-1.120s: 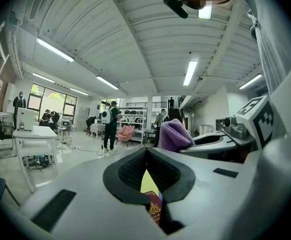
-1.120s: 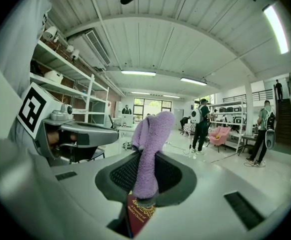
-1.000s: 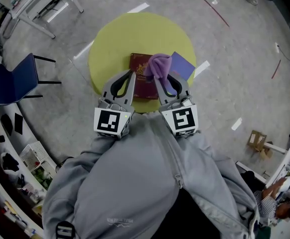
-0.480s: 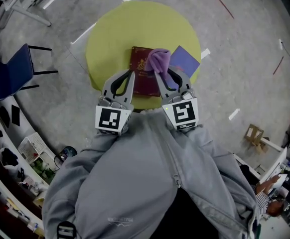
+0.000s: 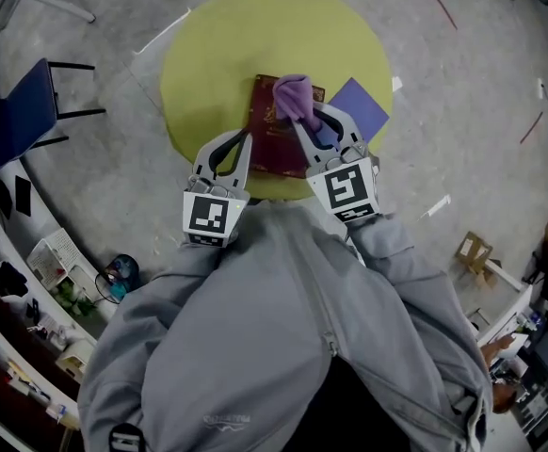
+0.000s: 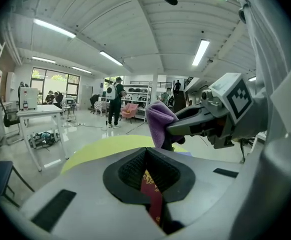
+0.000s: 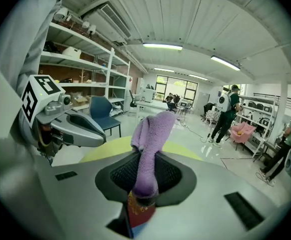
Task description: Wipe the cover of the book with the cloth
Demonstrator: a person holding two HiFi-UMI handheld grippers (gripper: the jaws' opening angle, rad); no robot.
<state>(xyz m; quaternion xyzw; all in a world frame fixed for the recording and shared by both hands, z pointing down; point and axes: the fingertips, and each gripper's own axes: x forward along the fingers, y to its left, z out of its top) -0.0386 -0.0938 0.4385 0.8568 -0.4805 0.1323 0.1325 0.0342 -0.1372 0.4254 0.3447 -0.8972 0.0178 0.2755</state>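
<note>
The maroon book (image 5: pixel 274 147) lies flat with its gold-stamped cover up. Over the far end of that cover sits the purple cloth (image 5: pixel 291 96), bunched into a wad. From where I stand it looks pressed to the book, though I can't swear to contact. The right gripper (image 5: pixel 307 121) has its jaws clamped on the cloth, which sticks out past the tips, and its fingers stretch across the book's right half. At the book's left edge is the left gripper (image 5: pixel 247 139). Its jaws are drawn together with nothing caught between them, and only a strip of the cover shows through the gap below. I'd say its tips are steadying the book rather than gripping it.

Just right of the book lies a blue sheet (image 5: pixel 363 111), partly under the right gripper. Book and sheet both rest on a round yellow table (image 5: pixel 208 55), and a blue chair (image 5: pixel 10 116) stands well off to the book's left.

As for progress, the wiping looks under way. The cloth is on the cover's far end, and the near part is, by my reckoning, not yet covered. No dirt or streak shows what is already clean
</note>
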